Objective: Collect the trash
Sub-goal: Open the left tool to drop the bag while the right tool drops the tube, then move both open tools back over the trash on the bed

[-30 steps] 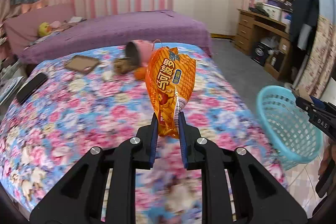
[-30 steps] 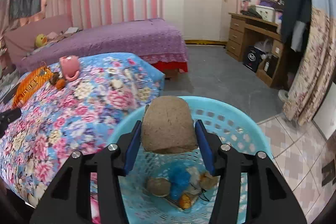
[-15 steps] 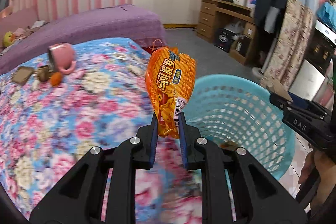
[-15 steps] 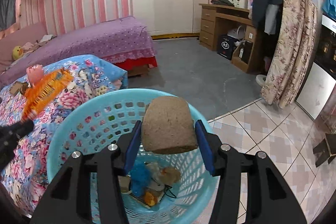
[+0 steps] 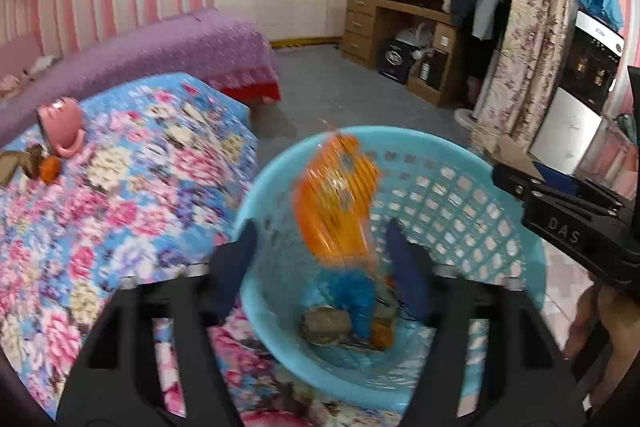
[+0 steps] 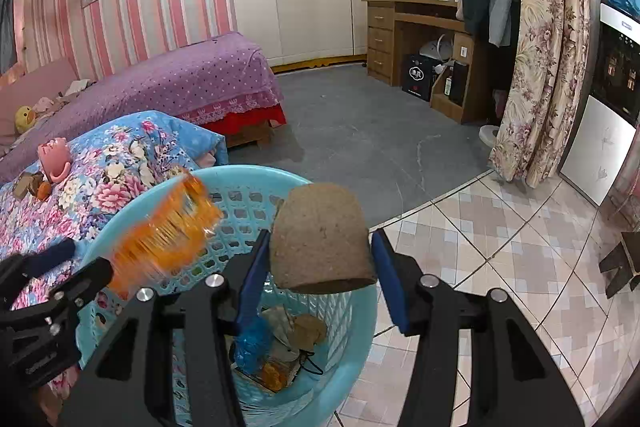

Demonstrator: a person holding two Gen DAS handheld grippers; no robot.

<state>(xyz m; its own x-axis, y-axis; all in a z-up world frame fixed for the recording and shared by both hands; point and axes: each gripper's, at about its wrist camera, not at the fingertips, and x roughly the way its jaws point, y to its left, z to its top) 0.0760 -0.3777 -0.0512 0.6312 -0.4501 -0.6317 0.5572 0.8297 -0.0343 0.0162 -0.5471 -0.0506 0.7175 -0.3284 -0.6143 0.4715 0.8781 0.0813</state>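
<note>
A light blue plastic basket (image 5: 460, 163) stands beside the floral bed, with trash in its bottom (image 5: 340, 319). My left gripper (image 5: 320, 247) is open over the basket; the orange snack bag (image 5: 336, 203), blurred, is loose between its spread fingers, falling into the basket. It also shows in the right wrist view (image 6: 168, 235). My right gripper (image 6: 320, 263) has its fingers spread a little over the basket (image 6: 240, 179); the brown paper cup (image 6: 322, 239) sits between them with a gap on the right side.
A pink mug (image 5: 60, 125), a brown scrap (image 5: 18, 163) and an orange piece (image 5: 50, 169) lie on the floral bedspread (image 5: 120, 195). A purple bed (image 6: 180, 83), a wooden desk (image 6: 416, 39), a curtain (image 6: 540, 75) and tiled floor (image 6: 500, 227) surround the basket.
My left gripper moved right over the basket and opened, letting go of the orange bag, which now drops. My right gripper has opened slightly around the brown cup.
</note>
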